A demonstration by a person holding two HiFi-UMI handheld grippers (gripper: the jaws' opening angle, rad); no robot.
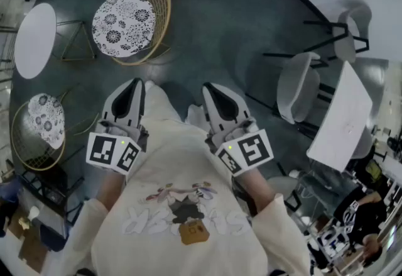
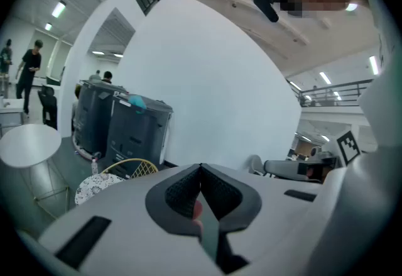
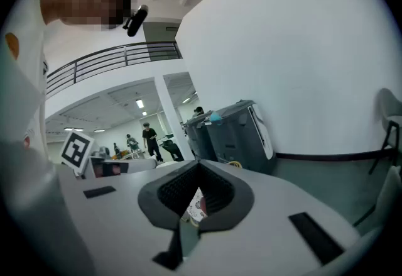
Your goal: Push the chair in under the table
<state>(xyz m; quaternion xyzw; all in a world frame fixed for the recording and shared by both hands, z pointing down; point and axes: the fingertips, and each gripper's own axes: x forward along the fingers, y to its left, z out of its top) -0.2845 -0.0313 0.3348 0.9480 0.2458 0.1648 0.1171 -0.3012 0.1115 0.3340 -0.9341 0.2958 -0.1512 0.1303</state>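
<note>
A white chair (image 1: 298, 86) with black legs stands on the dark floor at the right, its seat turned toward a white table (image 1: 342, 119). A second white chair (image 1: 349, 31) stands beyond that table. I hold both grippers close to my chest, well short of the chair and left of it. My left gripper (image 1: 135, 83) is shut with nothing in it, and its jaw tips meet in the left gripper view (image 2: 201, 168). My right gripper (image 1: 211, 88) is also shut and empty, its jaw tips together in the right gripper view (image 3: 198, 165).
A gold wire chair with a patterned cushion (image 1: 129, 20) stands ahead to the left. A second one (image 1: 41, 124) and a round white table (image 1: 34, 39) are further left. Dark bins (image 3: 232, 133) line the white wall. People stand in the background.
</note>
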